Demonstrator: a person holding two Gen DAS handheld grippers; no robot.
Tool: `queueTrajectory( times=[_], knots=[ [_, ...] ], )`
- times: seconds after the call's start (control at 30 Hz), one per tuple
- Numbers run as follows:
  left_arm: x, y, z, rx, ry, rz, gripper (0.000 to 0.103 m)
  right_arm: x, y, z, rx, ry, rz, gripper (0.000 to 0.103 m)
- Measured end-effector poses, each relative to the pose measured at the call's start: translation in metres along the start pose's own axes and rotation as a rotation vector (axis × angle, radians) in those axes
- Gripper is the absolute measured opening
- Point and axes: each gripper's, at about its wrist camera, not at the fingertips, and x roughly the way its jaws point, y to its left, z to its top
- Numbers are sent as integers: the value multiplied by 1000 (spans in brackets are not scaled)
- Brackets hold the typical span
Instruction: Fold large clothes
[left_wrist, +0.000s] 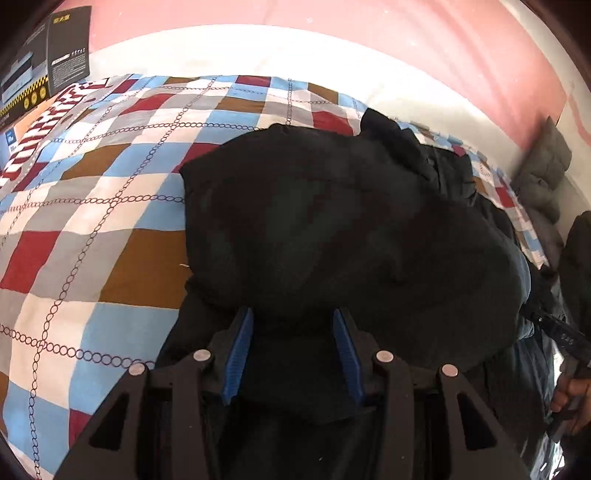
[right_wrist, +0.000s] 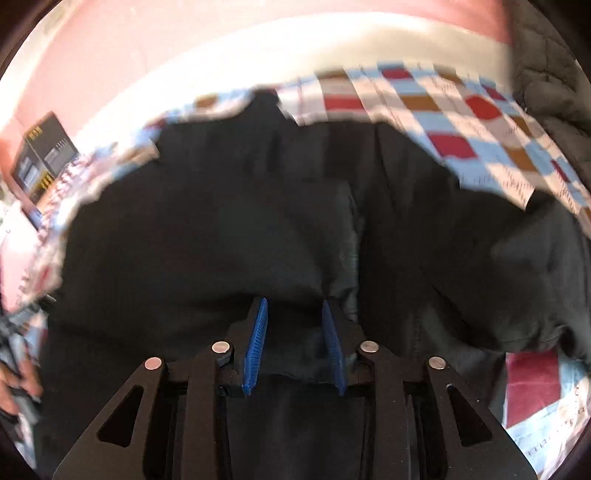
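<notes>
A large black garment (left_wrist: 332, 221) lies bunched on a checked bedspread (left_wrist: 92, 221). My left gripper (left_wrist: 293, 317) sits at its near edge, with black cloth lying between the blue pads (left_wrist: 238, 354), which stand apart. In the right wrist view the same garment (right_wrist: 258, 221) fills the frame, blurred by motion. My right gripper (right_wrist: 293, 306) has a fold of black cloth between its blue pads (right_wrist: 255, 343), which stand apart too. Whether either gripper is clamped on the cloth does not show.
Dark cardboard boxes (left_wrist: 48, 55) stand at the bed's far left. A grey padded jacket (left_wrist: 543, 166) hangs at the right by a pink wall (left_wrist: 332, 22). The person's hand with the other gripper (left_wrist: 569, 387) shows at the right edge.
</notes>
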Motion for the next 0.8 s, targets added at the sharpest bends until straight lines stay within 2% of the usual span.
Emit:
queueTrajectory(
  times=[0.03,0.07,0.13,0.23,0.3,0.4,0.43,0.47,0.53,0.67,0.8],
  knots=[
    [2,-4,0,18,4,14,46,4,-4,1,7,-8,-18,30],
    [5,-9,1,42,7,31,47,7,-9,0,25,-3,-81,31],
    [10,-13,0,75,13,50,47,10,-18,-2,74,4,-59,31],
    [2,-12,3,47,36,61,46,-5,-19,1,118,28,-59,31],
    [-17,-17,-1,35,26,15,43,-25,-16,-1,112,4,-57,32],
    [-48,-32,-20,62,2,-42,42,-71,-22,-22,105,-57,-29,35],
    [-57,-38,-28,67,1,-63,42,-79,-25,-28,111,-63,-26,42],
    [-65,-44,-37,68,4,-88,42,-90,-32,-39,130,-68,-18,54],
    [-75,-55,-54,72,14,-114,42,-102,-50,-56,184,-67,-2,64],
    [-83,-81,-77,106,43,-132,42,-123,-105,-91,331,-63,-4,65],
    [-88,-106,-80,150,44,-133,43,-139,-158,-112,463,-74,-30,67]
  ],
)
